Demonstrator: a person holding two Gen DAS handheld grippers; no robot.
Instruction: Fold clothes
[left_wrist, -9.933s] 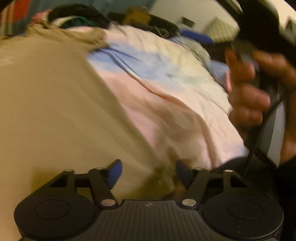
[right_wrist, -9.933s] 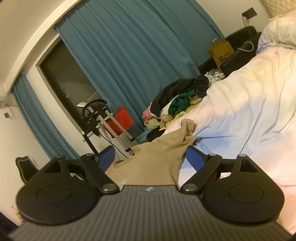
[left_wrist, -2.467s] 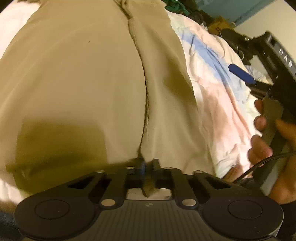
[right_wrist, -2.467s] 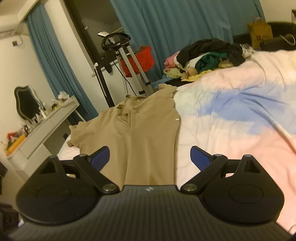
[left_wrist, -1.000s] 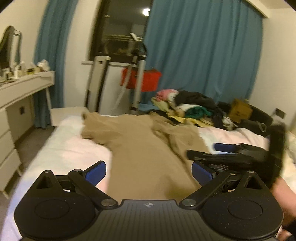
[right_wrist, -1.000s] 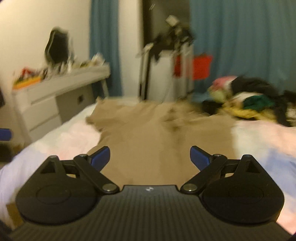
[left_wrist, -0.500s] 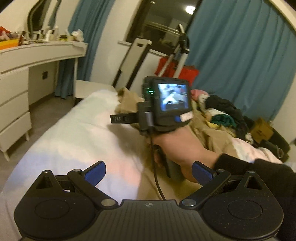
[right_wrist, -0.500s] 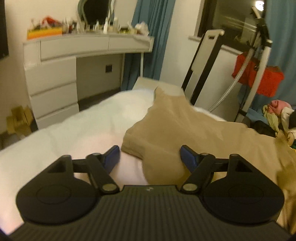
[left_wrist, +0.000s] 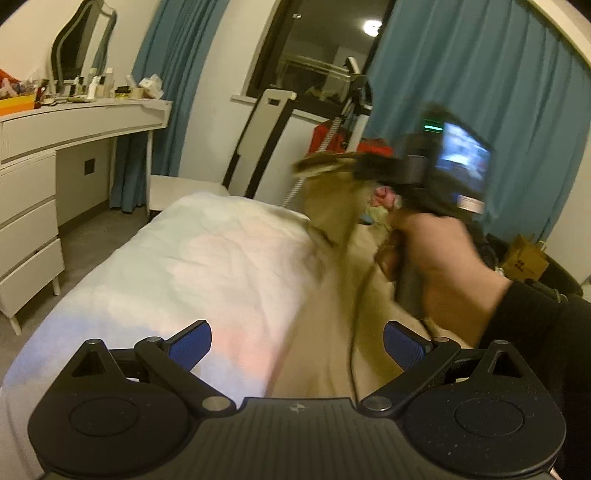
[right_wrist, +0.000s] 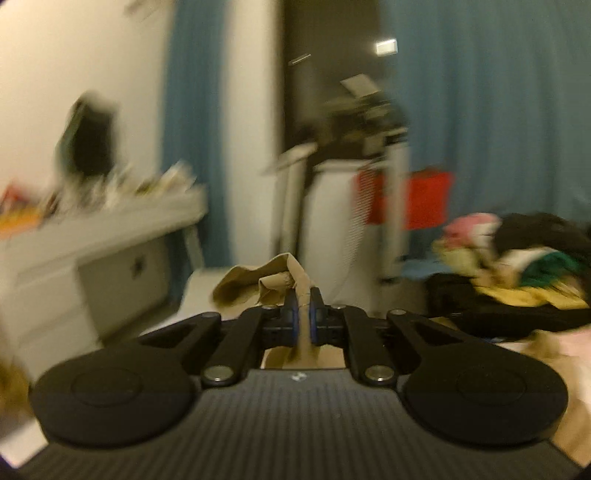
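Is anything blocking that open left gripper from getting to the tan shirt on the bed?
Nothing visible does. The left gripper is open over the bed, with the tan shirt just ahead. The right gripper already pinches a corner of it.

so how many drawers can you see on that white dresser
3, stacked one above another at the left edge of the left wrist view: top drawer, middle drawer and bottom drawer of the white dresser. More may sit out of frame.
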